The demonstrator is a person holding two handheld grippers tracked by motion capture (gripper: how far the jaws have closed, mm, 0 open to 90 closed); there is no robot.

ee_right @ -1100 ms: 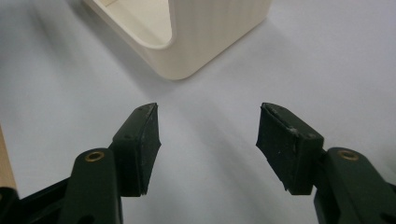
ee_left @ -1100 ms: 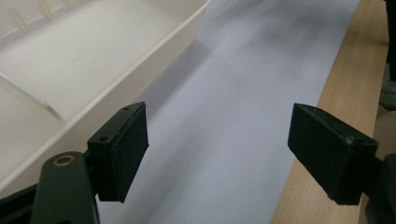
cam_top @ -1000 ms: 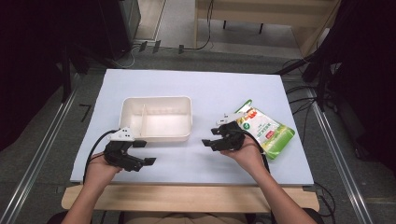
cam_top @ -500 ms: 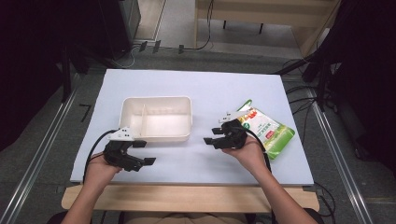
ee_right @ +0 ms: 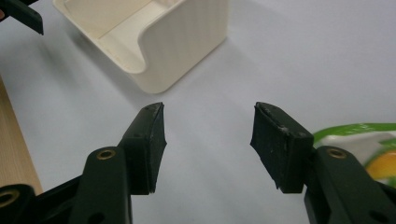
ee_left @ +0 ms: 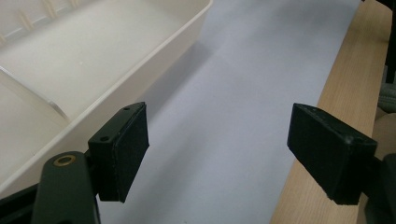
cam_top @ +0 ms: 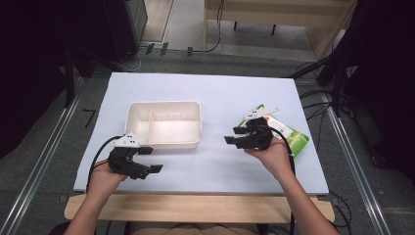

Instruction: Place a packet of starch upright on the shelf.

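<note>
hovering over white sheet (cam_top: 215, 161): left gripper (cam_top: 152, 160) by divided cream tray (cam_top: 164, 123) (empty), right gripper (cam_top: 234, 135) beside green pouch (cam_top: 293, 139); both spread apart, gripping nothing.

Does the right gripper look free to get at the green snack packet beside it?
Probably yes. The right gripper has open, empty jaws, and the green snack packet lies flat on the white table sheet right next to it, though the gripper points away from it.

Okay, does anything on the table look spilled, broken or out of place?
Nothing stands out. The cream tray sits upright and empty, the green packet lies flat on the mat, with no spills visible.
</note>
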